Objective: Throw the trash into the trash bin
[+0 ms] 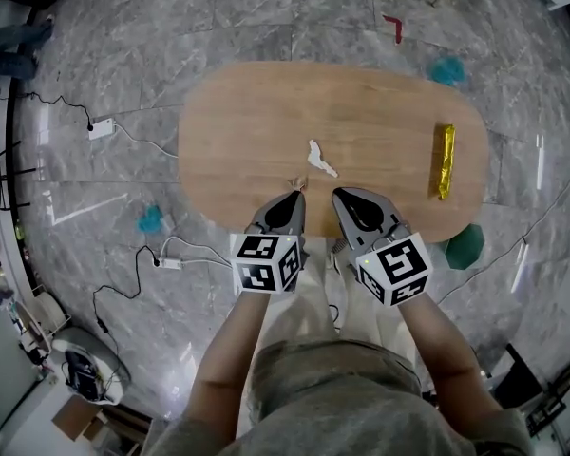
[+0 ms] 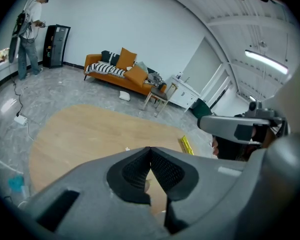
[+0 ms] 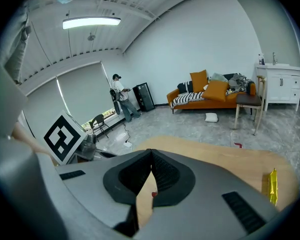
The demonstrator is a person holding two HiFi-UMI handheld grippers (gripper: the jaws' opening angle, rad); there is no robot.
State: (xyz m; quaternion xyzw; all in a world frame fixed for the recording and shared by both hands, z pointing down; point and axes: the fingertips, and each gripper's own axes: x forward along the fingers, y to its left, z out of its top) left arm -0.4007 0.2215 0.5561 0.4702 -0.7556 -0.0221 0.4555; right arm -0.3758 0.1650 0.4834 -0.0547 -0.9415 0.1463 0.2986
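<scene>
The left tool (image 1: 299, 194) has its jaws pressed together with nothing between them. The right tool (image 1: 338, 196) is closed and empty in the same way. In each tool's own view the ribbed pads (image 2: 167, 170) meet at the tip, and only bare wood shows through the gap below. The two tools sit side by side over the near edge of the oval wooden bench (image 1: 237, 122), close but apart, tips slanting slightly toward each other and pointing down at the top. Just ahead of the tips, roughly between them, a white scrap (image 1: 320, 159) of crumpled paper lies on the wood, touched by neither tool. A small tan crumb (image 1: 297, 182) lies just in front of the left tool's tip. Well off to the right of the right tool, near the bench's right end, lies a gold wrapper (image 1: 444, 161), a long narrow strip pointing away from the person. Around the bench, the grey marble floor (image 1: 123, 65) carries a teal wad (image 1: 447, 69) far ahead and to the right. A second teal wad (image 1: 151, 219) lies to the left of the left tool. A dark green object (image 1: 465, 247) sits at the bench's near right edge; I cannot tell what it is. Far ahead of the left tool stands an orange sofa (image 2: 121, 69).
</scene>
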